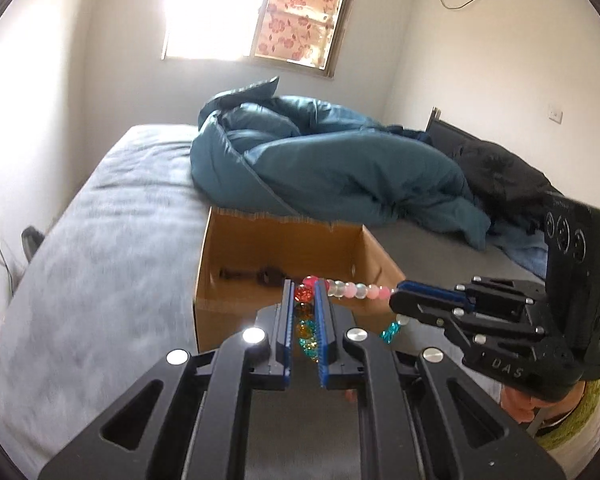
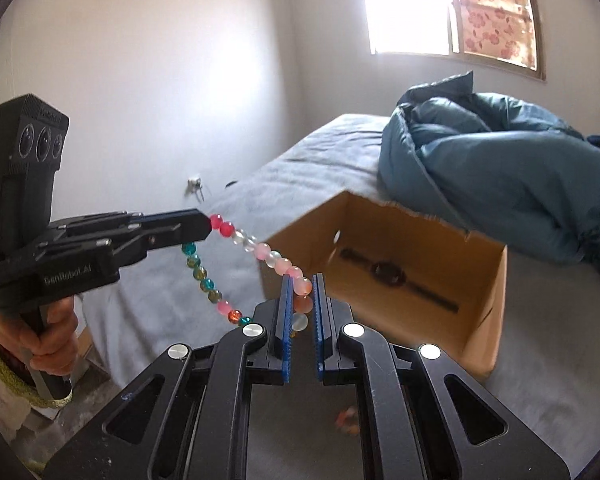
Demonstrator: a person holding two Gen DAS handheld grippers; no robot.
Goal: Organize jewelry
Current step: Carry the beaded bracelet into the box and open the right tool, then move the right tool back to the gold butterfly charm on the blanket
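Black linkage bars fill the foreground of both wrist views, leading up to blue-padded fingers. Between the pads of the left gripper (image 1: 304,294) sits one end of a bead bracelet (image 1: 350,290): red, amber and teal beads are pinched in the narrow gap, jaws nearly together. To the right of that claw, a run of clear and pink beads stretches almost level across to the right gripper (image 1: 396,298), whose tips are clamped on the far end (a second strand of teal beads sags below the taut one).

From the right wrist view, the left gripper (image 2: 208,222) comes in from the left, held by a hand (image 2: 50,330) with a yellow-green cuff at the wrist. Its tips close on a red bead, and the bracelet (image 2: 260,250) descends rightward in two strands to the right gripper (image 2: 302,284), where peach and milky beads are squeezed between the close-set pads.

Just beyond both claws stands an open cardboard box (image 1: 374,256) on a grey bed (image 1: 112,240); a dark wristwatch (image 2: 392,274) lies on the box floor. Farther back and to the right, a teal duvet (image 1: 340,164) is heaped under the window (image 1: 296,20).
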